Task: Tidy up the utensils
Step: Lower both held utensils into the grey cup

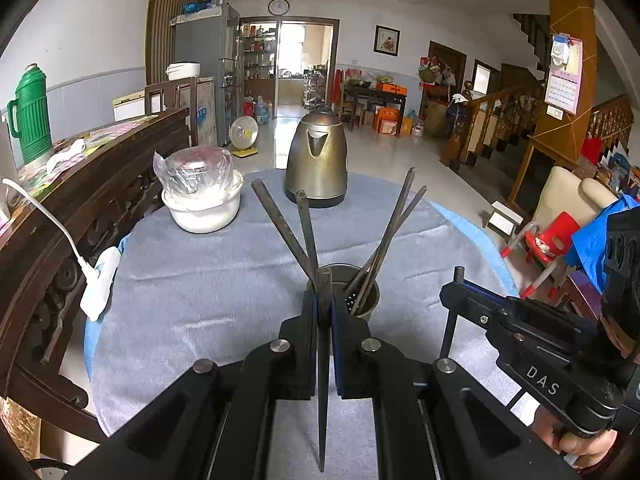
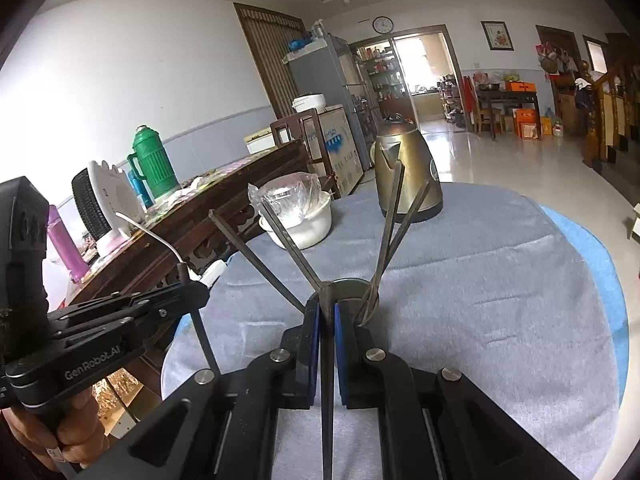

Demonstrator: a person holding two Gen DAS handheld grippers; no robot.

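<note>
A metal holder cup (image 1: 370,306) stands on the grey-clothed round table (image 1: 192,300) with several dark chopsticks (image 1: 394,228) fanned out of it. My left gripper (image 1: 324,300) is just in front of the cup, shut on one dark chopstick (image 1: 322,408) that stands upright between the blue pads. To its right, my right gripper (image 1: 454,292) is shut on another chopstick (image 1: 448,332). In the right wrist view my right gripper (image 2: 327,312) clamps its chopstick (image 2: 327,400) in front of the cup (image 2: 348,281). My left gripper (image 2: 196,292) is at the left with its chopstick (image 2: 206,344).
A brass kettle (image 1: 318,160) stands at the table's far side. A white bowl (image 1: 204,212) with a plastic bag on it is far left. A dark wooden bench (image 1: 60,216) runs along the left edge, with a green thermos (image 1: 30,116) behind it. A hand (image 2: 76,432) grips the left tool.
</note>
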